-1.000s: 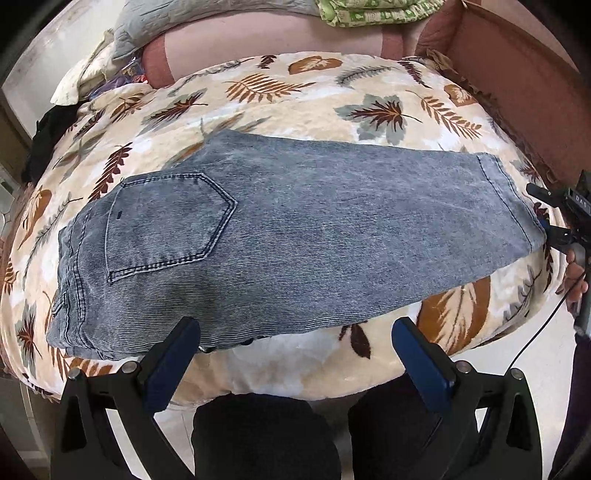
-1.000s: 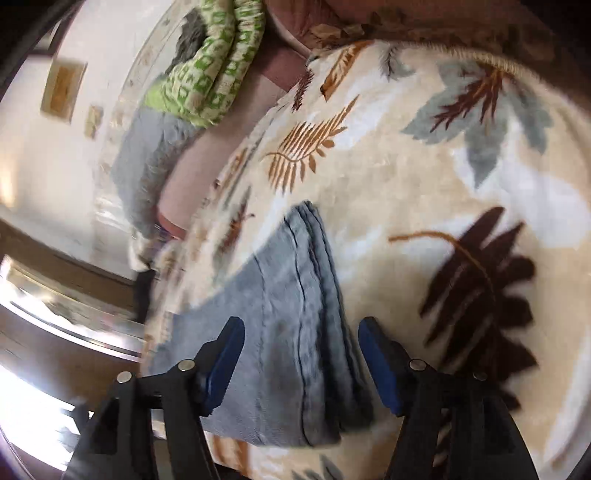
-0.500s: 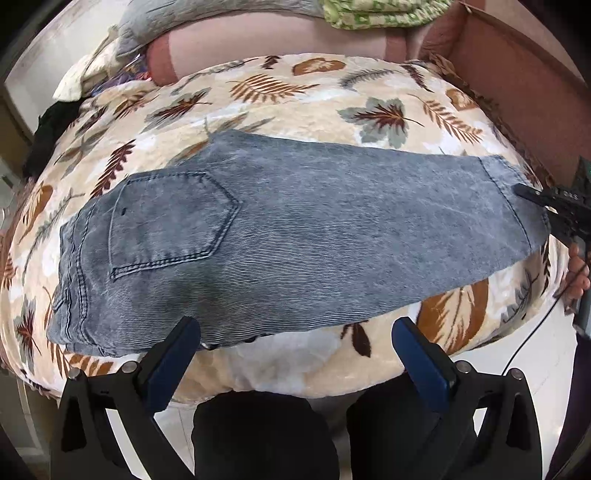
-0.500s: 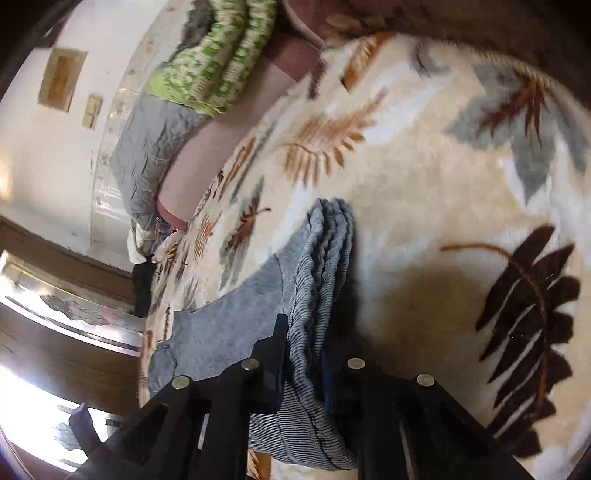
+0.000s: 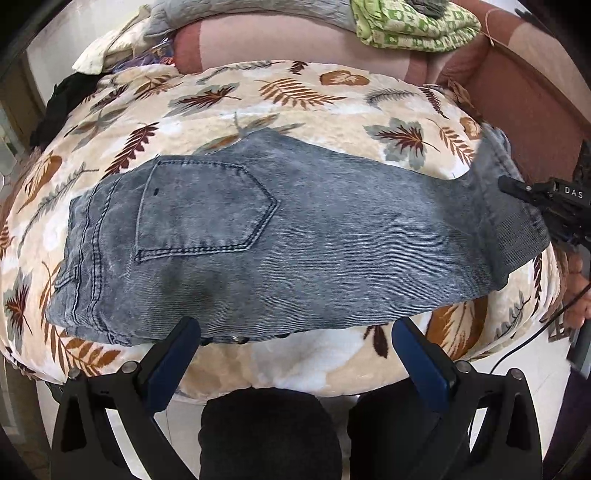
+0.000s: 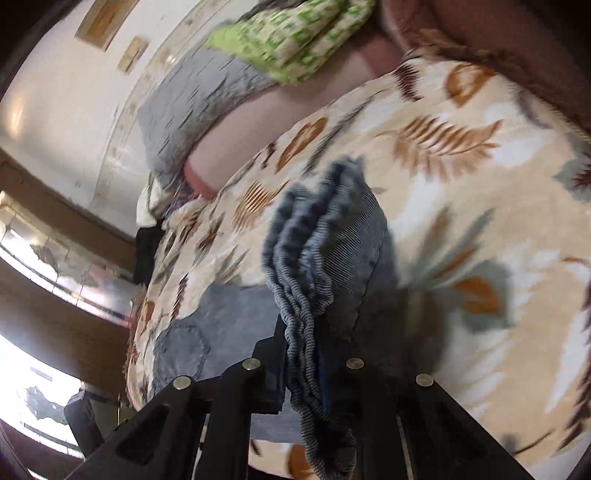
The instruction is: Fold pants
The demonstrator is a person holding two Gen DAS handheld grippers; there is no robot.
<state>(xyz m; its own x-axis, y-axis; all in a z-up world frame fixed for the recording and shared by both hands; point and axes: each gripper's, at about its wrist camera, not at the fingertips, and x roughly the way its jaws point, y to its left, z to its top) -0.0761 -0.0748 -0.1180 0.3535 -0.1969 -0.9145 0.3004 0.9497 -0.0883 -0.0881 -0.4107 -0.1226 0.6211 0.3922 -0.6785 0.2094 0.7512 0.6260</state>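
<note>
Grey-blue jeans (image 5: 295,243) lie folded lengthwise across a leaf-print blanket (image 5: 295,99), waistband at the left, back pocket (image 5: 199,210) facing up, leg hems at the right. My left gripper (image 5: 295,354) is open and empty, hovering at the jeans' near edge. My right gripper (image 6: 304,354) is shut on the stacked leg hems (image 6: 314,258) and holds them lifted off the blanket. It also shows at the right edge of the left wrist view (image 5: 543,199), where the hem end (image 5: 506,206) stands raised.
The blanket covers a sofa with a reddish-brown arm (image 5: 535,99) at the right. A green patterned cloth (image 5: 410,26) and a grey cloth (image 5: 236,14) lie on the backrest. Dark clothing (image 5: 62,107) sits at the far left. A person's dark-clad legs (image 5: 269,435) are below.
My right gripper closed on the leg hems and lifted them off the blanket, toward the waistband side. My left gripper stayed open, shifting slightly closer to the jeans' near edge.
</note>
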